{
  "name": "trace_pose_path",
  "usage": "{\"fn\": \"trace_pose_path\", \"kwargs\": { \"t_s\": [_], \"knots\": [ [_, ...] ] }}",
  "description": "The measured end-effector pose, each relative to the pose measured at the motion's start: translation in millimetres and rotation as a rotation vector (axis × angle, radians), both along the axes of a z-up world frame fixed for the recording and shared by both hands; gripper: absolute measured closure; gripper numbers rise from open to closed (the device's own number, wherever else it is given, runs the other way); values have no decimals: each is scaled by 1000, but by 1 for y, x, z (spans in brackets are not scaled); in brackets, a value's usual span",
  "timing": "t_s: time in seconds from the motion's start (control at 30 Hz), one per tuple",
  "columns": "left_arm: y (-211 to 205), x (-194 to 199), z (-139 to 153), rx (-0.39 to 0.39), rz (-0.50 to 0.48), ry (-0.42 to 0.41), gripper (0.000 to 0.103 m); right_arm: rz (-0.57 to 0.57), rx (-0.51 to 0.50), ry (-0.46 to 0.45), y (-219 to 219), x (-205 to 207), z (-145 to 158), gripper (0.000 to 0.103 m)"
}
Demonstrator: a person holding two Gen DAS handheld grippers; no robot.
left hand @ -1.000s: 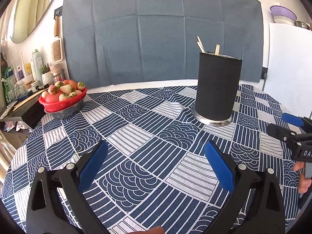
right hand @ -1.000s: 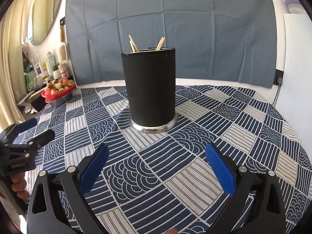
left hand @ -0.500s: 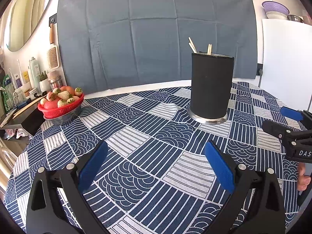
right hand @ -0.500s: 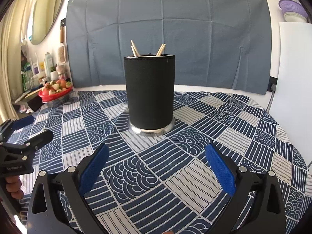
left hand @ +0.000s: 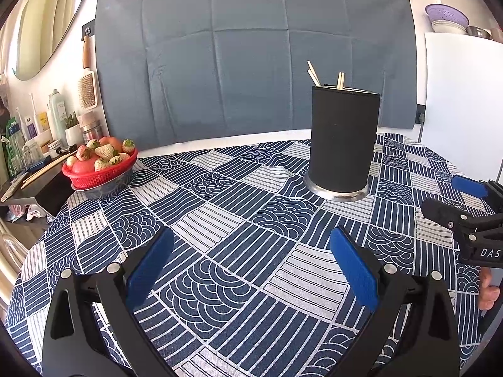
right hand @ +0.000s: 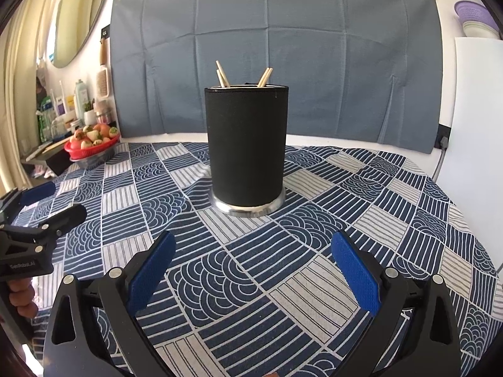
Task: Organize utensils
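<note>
Utensil holder (right hand: 246,147): black cylinder on a metal base, standing upright mid-table on the tablecloth (right hand: 314,267).
Chopsticks (right hand: 222,74): pale wooden tips poking above the holder's rim, leaning apart in two pairs.
Right gripper (right hand: 251,270): hovering low before the holder, blue pads spread wide, gripping nothing.
Left gripper (left hand: 251,270): hanging over the cloth to the holder's left, pads likewise spread wide, carrying nothing.
Fruit basket (left hand: 100,169): red, sitting at the table's far left edge, holding strawberries.
Backdrop (right hand: 273,53): grey cloth hanging behind the table.

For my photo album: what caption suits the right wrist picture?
Open right gripper faces a black holder of chopsticks on a patterned tablecloth.
</note>
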State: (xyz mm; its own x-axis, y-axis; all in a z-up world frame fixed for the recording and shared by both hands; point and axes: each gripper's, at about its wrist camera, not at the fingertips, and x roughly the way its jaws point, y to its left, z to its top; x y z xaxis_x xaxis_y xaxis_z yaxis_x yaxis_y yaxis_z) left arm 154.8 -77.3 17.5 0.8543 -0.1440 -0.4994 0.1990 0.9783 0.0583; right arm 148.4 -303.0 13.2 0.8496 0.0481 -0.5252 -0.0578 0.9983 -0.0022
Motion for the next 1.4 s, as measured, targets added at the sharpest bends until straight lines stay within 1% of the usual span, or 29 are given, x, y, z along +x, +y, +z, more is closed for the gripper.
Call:
{"fn": "trace_pose_path", "kwargs": {
  "t_s": [0.2, 0.33, 0.5, 0.97, 1.07, 1.17, 1.23, 1.4],
  "knots": [
    [-2, -1, 0, 10, -1, -1, 6, 13, 13, 20, -1, 2, -2, 8],
    [-2, -1, 0, 9, -3, 0, 6, -13, 21, 4, -4, 0, -1, 8],
    [-3, 0, 0, 10, -6, 1, 6, 8, 17, 13, -2, 1, -2, 8],
    [-4, -1, -1, 14, -11, 1, 6, 12, 22, 7, -3, 1, -1, 8],
    [-4, -1, -1, 7, -22, 5, 6, 10, 23, 6, -3, 0, -1, 8],
    [-3, 0, -3, -23, -38, 37, 6, 12, 22, 7, -3, 1, -1, 8],
    [-1, 0, -3, -31, -16, 35, 6, 13, 22, 8, -3, 1, 0, 8],
    [0, 0, -3, -38, -17, 31, 6, 15, 22, 8, -3, 1, -1, 8]
  ]
}}
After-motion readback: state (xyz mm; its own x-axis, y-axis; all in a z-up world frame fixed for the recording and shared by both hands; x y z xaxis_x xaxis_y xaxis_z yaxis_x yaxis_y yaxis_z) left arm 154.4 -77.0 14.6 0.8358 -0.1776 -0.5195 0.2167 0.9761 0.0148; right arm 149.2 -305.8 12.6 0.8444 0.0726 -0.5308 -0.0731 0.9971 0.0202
